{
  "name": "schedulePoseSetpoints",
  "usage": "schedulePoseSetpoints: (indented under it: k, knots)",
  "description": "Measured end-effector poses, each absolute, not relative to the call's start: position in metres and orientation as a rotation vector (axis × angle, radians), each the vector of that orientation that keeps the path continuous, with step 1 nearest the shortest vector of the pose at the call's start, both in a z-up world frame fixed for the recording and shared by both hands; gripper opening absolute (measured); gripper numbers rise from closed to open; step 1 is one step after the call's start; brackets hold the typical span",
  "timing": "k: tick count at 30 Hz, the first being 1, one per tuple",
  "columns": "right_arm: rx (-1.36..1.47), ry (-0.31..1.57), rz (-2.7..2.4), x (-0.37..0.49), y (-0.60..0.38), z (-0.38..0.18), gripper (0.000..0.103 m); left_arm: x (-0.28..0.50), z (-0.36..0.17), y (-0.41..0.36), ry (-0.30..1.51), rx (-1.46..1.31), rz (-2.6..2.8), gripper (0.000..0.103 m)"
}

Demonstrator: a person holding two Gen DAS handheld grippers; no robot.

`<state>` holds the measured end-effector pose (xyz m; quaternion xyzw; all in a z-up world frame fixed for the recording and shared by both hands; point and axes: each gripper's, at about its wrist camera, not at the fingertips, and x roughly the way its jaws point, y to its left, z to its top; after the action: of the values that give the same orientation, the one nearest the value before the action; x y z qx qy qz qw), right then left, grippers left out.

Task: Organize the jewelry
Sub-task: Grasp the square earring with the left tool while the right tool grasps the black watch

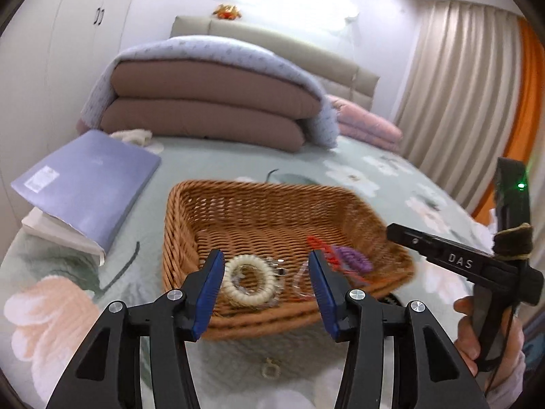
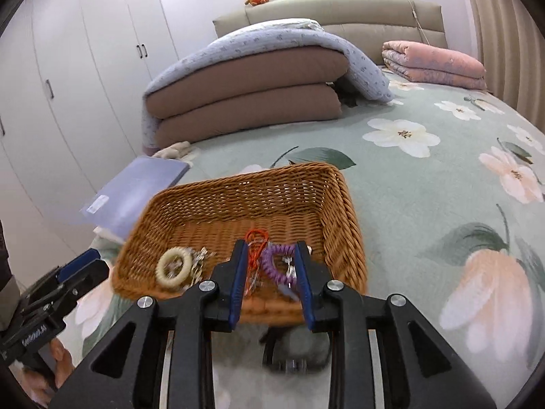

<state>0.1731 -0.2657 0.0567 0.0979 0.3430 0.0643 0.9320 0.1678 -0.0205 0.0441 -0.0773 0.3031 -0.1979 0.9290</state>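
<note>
A brown wicker basket (image 1: 259,204) (image 2: 272,187) sits on the bed. Inside it lie a cream ring bracelet (image 1: 249,283) (image 2: 173,267), a purple coiled band (image 1: 351,257) (image 2: 272,262), an orange cord (image 1: 320,245) (image 2: 255,242) and some clear beaded pieces (image 1: 299,281). My left gripper (image 1: 267,289) is open and empty, held above the basket's near edge. My right gripper (image 2: 270,284) is open and empty, over the near right corner of the basket, with the purple band showing between its fingers. A small pale clasp (image 1: 270,369) lies on the bedspread in front of the basket.
A blue-purple folder on a white book (image 1: 88,184) (image 2: 136,191) lies left of the basket. Folded brown and lavender quilts (image 1: 211,102) (image 2: 252,85) and a pink quilt (image 2: 432,63) are at the bed's head. A dark object (image 2: 296,351) lies below my right gripper.
</note>
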Motion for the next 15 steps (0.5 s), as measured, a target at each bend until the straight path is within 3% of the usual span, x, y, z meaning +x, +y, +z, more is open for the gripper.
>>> schedulePoseSetpoints:
  k: [7, 15]
  knots:
    - [0.193, 0.700, 0.104, 0.117, -0.288, 0.053, 0.030, 0.129, 0.060, 0.006, 0.623, -0.194, -0.470, 0.053]
    - [0.223, 0.793, 0.088, 0.123, -0.315, 0.015, 0.030, 0.118, 0.020, 0.002, 0.764, -0.188, -0.620, 0.053]
